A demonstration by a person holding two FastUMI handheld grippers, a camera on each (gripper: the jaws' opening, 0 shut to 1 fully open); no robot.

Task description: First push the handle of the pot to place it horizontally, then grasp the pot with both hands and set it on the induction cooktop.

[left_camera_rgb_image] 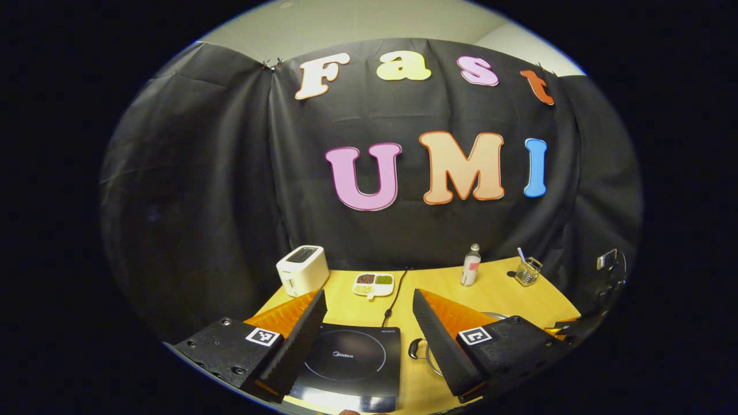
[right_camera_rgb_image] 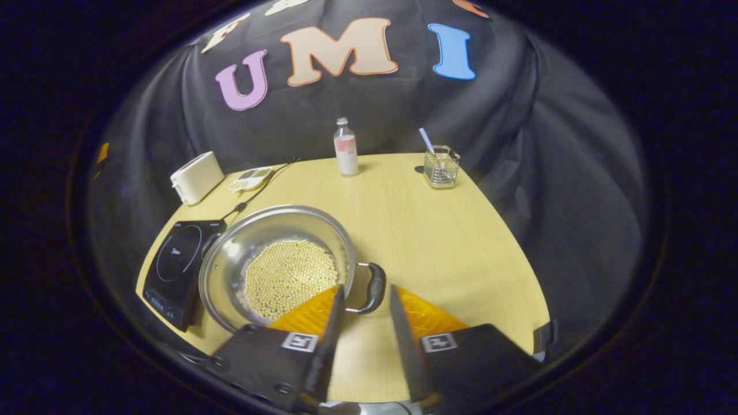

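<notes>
I hold the left gripper (left_camera_rgb_image: pixel 369 302) level above the induction cooktop (left_camera_rgb_image: pixel 351 366), its fingers spread wide with nothing between them. My right gripper (right_camera_rgb_image: pixel 365 297) tilts down at the pot (right_camera_rgb_image: pixel 277 265), fingers parted a little and holding nothing, their tips flanking the pot's near black handle (right_camera_rgb_image: pixel 375 288) without touching it. The pot, full of pale beads, sits just right of the cooktop; its far handle hides behind the rim. From the left gripper view my right finger covers most of the pot. Bare table (right_camera_rgb_image: pixel 438 242) stretches right of the pot toward the bottle (right_camera_rgb_image: pixel 346 147) and glass (right_camera_rgb_image: pixel 441 167).
</notes>
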